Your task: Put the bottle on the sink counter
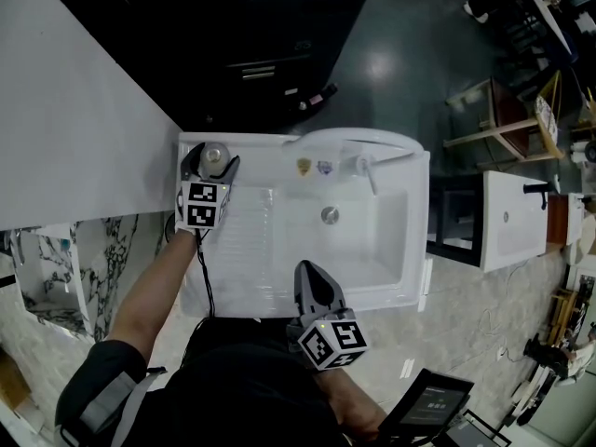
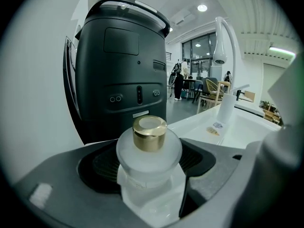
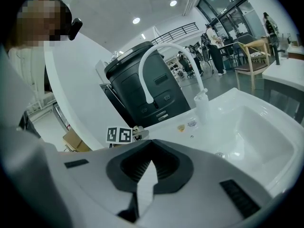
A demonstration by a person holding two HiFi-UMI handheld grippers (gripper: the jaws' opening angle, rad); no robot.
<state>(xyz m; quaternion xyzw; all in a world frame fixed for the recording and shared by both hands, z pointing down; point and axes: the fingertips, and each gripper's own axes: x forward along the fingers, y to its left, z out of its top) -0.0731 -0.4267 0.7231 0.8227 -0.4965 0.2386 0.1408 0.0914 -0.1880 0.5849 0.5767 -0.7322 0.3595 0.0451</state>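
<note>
Head view: camera above the person, facing steeply down on the white sink from well overhead, with the whole unit in frame. Left gripper view: camera low at the sink's far left corner, very close behind the frosted bottle, facing far toward a black appliance, with the faucet off to the right. Right gripper view: camera at the sink's near edge, facing far across the basin. Both gripper views share the faucet and black appliance. All three share the sink.
</note>
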